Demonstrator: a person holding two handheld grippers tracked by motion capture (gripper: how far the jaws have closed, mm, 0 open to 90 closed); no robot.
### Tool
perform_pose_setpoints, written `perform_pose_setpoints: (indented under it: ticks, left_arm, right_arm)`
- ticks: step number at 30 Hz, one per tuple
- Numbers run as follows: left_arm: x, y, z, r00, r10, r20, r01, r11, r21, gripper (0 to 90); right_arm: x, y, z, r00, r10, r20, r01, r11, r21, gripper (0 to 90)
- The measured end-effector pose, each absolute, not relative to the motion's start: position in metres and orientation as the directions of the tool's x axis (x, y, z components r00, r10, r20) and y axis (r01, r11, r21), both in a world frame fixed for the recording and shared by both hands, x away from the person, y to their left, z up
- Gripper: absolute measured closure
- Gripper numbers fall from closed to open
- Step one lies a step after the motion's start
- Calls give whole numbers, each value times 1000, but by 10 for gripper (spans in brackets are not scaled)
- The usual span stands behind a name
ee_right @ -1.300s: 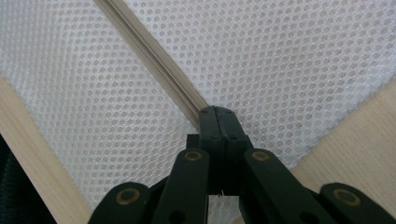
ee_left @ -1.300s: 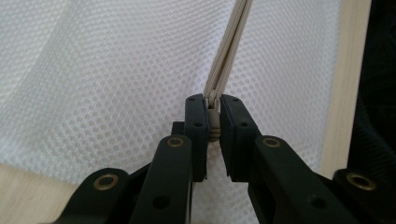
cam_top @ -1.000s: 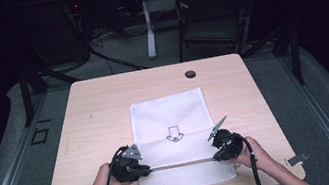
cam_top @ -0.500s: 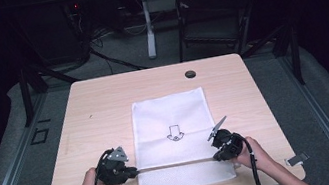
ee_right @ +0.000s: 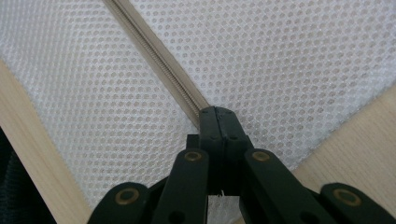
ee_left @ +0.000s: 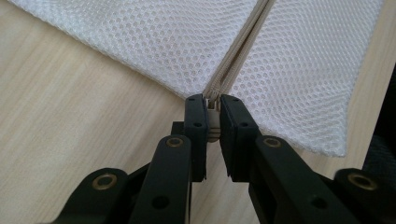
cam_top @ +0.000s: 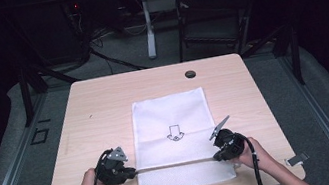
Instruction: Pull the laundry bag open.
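Two pairs of tongs hold one zip (cam_top: 174, 165) taut across the near end of a white mesh bag (cam_top: 170, 117) lying flat on the pale wooden worktop (cam_top: 99, 108). The zip's long axis runs straight from hand to hand, side to side across the worktop, so any pull must follow that line. The left tongs (ee_left: 212, 112) are clamped on the small pale slider (ee_left: 213, 122) at the bag's left edge, just past the corner. The right tongs (ee_right: 218, 116) are pinched tight on the zip tape at the opposite end. The left hand (cam_top: 88, 184) has the slider, and looks the likelier to move next. The bag is soft, honeycomb-netted fabric, oblong, printed with a small arrow (cam_top: 175, 132); the zip is a narrow beige band.
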State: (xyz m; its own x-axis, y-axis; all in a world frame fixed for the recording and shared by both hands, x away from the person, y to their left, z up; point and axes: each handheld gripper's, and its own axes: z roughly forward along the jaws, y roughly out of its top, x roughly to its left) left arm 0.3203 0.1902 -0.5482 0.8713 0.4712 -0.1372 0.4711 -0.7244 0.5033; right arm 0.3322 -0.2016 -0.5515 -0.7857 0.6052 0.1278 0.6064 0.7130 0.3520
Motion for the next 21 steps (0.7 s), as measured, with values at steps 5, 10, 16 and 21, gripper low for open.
perform_pose_setpoints:
  ticks: [5, 10, 16, 21]
  left_arm:
    - [323, 190, -547, 851, 500, -159, 507, -708, 491, 716]
    - [324, 192, -539, 818, 550, -170, 552, -665, 503, 445]
    - [321, 199, -526, 760, 633, -151, 606, -605, 517, 183]
    - [319, 211, -522, 705, 701, -107, 640, -564, 521, 123]
  right_arm:
    - [330, -199, -550, -811, 567, 143, 573, 723, 386, 740]
    - [327, -196, -540, -814, 570, 106, 558, 719, 414, 590]
    - [325, -208, -521, -793, 605, 68, 563, 688, 458, 262]
    - [324, -238, -511, -704, 710, 3, 620, 612, 492, 68]
